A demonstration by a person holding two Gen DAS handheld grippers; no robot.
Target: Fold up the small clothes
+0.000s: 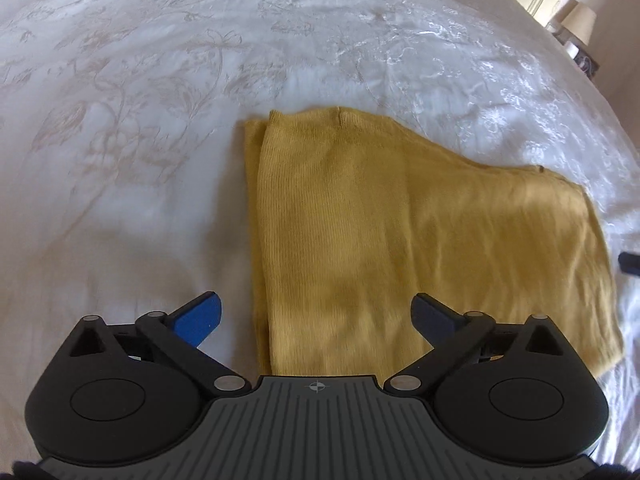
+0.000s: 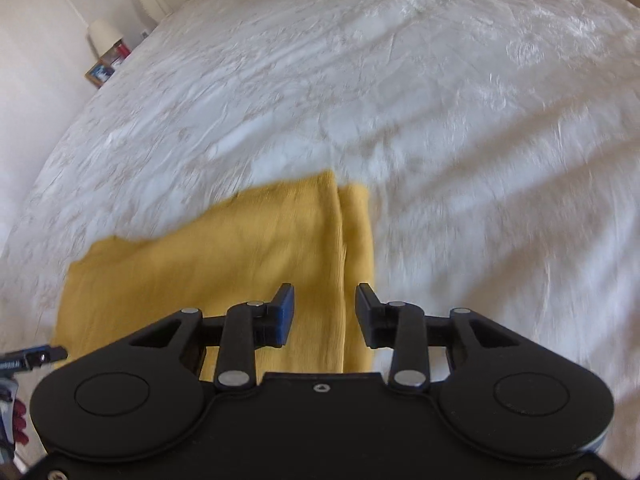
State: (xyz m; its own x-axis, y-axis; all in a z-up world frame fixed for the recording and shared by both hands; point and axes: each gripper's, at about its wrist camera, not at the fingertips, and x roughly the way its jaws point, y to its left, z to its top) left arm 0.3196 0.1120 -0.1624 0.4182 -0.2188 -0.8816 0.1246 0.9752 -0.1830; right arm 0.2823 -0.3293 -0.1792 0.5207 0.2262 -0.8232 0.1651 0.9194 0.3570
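A white bedspread (image 1: pixel 160 128) with a faint floral pattern fills both views, rumpled and bright toward twelve o'clock. On it lies the yellow garment (image 1: pixel 400 240), folded flat, a narrow under-layer peeking out along one long edge; in the left wrist view it spreads from the centre toward four o'clock, in the right wrist view from the centre toward eight o'clock. The left gripper (image 1: pixel 316 316) hangs above the garment's near edge at six o'clock, jaws spread as wide as they go, nothing between them. The right gripper (image 2: pixel 325 316) hangs over the garment's layered edge, jaws partly apart and gripping nothing. A lamp (image 1: pixel 580 24) stands beside the bed at one o'clock.
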